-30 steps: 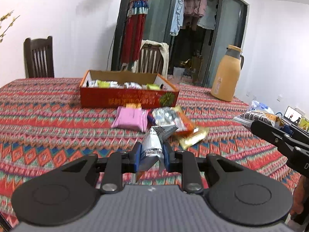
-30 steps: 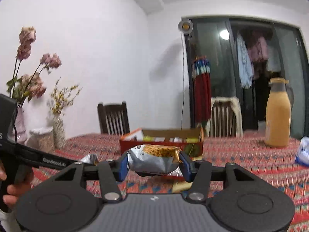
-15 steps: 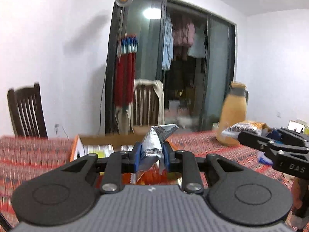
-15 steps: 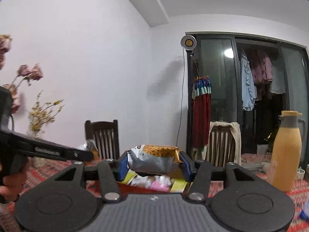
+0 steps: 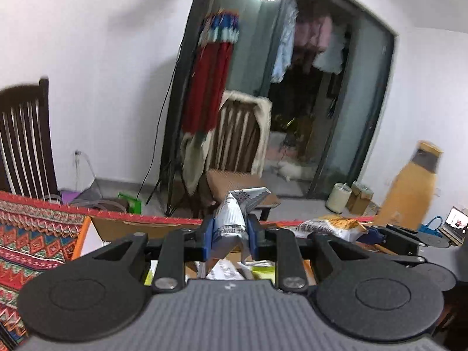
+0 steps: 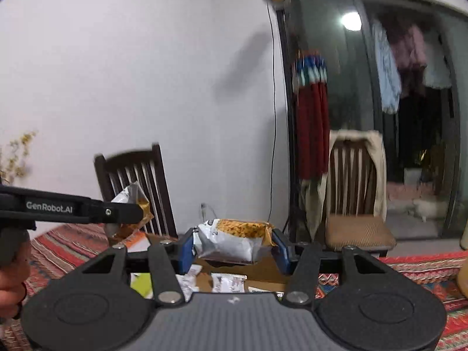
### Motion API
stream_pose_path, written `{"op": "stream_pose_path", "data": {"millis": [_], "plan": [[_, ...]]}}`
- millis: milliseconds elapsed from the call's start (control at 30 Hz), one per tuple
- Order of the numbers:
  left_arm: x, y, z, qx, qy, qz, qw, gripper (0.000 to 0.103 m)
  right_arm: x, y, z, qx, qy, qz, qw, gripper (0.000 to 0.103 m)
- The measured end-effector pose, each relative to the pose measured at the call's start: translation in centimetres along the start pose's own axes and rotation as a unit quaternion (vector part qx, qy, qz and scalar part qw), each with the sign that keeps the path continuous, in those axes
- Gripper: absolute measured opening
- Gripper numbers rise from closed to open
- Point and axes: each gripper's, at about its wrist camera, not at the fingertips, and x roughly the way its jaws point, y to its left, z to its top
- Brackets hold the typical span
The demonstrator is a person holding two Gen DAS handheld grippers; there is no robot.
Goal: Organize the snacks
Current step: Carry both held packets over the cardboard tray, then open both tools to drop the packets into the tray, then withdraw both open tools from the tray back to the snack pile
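snack packets ride above the cardboard box (image 5: pixel 146 228): left gripper (image 5: pixel 229 241) pinched tight on a silver packet (image 5: pixel 234 219), right gripper (image 6: pixel 234 247) part-closed around a yellow-topped packet (image 6: pixel 234 239). delivery appears under way; next comes lowering and letting go inside.

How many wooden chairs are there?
2. One dark chair stands by the white wall on the left; one chair with a cream cloth over its back stands near the glass door. Others may be hidden.
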Motion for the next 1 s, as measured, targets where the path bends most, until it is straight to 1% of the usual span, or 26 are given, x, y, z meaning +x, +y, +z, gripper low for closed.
{"op": "stream_pose_path", "data": {"millis": [167, 200, 233, 267, 300, 333, 367, 400, 433, 500, 567, 667, 733, 867, 967, 1000], "plan": [[7.7, 2.7, -0.1, -0.020, 0.063, 0.025, 0.9975, 0.024, 8.3, -1.0, 0.0, -0.030, 0.074, -0.030, 0.996, 0.053], [9.2, 3.0, -0.2, -0.020, 0.075, 0.028, 0.9966, 0.024, 9.9, -1.2, -0.1, -0.031, 0.092, -0.033, 0.995, 0.053], [10.5, 3.2, -0.5, -0.017, 0.088, 0.027, 0.9956, 0.025, 11.1, -1.3, -0.4, -0.029, 0.102, -0.034, 0.994, 0.053], [11.9, 3.4, -0.9, -0.013, 0.102, 0.024, 0.9944, 0.030, 12.6, -1.7, -0.4, -0.025, 0.113, -0.034, 0.993, 0.055], [12.9, 3.6, -1.4, -0.011, 0.119, 0.028, 0.9925, 0.041, 13.8, -1.9, -0.5, -0.020, 0.122, -0.032, 0.992, 0.056], [13.8, 3.7, -1.8, -0.010, 0.133, 0.039, 0.9903, 0.050, 14.7, -2.2, -0.7, -0.009, 0.127, -0.029, 0.991, 0.061], [14.4, 3.7, -2.3, -0.006, 0.141, 0.050, 0.9887, 0.057, 15.6, -2.6, -1.0, 0.002, 0.134, -0.028, 0.991, 0.071], [14.7, 4.0, -2.5, -0.008, 0.150, 0.054, 0.9872, 0.063, 16.4, -2.9, -1.3, 0.011, 0.149, -0.030, 0.988, 0.075], [14.9, 4.5, -2.6, -0.019, 0.154, 0.049, 0.9866, 0.065, 17.0, -3.3, -1.4, 0.027, 0.166, -0.034, 0.985, 0.073], [14.5, 5.4, -2.6, -0.039, 0.139, 0.044, 0.9886, 0.076, 17.3, -3.9, -1.4, 0.046, 0.165, -0.030, 0.985, 0.076], [13.8, 5.9, -2.5, -0.050, 0.129, 0.044, 0.9894, 0.078, 16.9, -4.4, -1.6, 0.061, 0.160, -0.018, 0.985, 0.078], [12.7, 5.7, -2.2, -0.038, 0.128, 0.046, 0.9900, 0.078, 16.3, -4.4, -1.9, 0.061, 0.154, -0.021, 0.986, 0.079], [11.8, 5.3, -1.5, -0.035, 0.126, 0.035, 0.9908, 0.078, 15.9, -4.0, -2.0, 0.051, 0.152, -0.028, 0.987, 0.080], [8.4, 4.9, -0.5, -0.030, 0.108, 0.020, 0.9935, 0.079, 13.3, -2.9, -2.2, 0.032, 0.145, -0.036, 0.988, 0.083], [5.1, 4.2, -0.7, -0.022, 0.098, 0.017, 0.9948, 0.080, 10.5, -2.4, -2.3, 0.034, 0.136, -0.040, 0.989, 0.084], [3.6, 4.0, -1.1, -0.017, 0.092, 0.016, 0.9954, 0.082, 9.5, -2.3, -2.3, 0.034, 0.135, -0.041, 0.989, 0.084]]}}
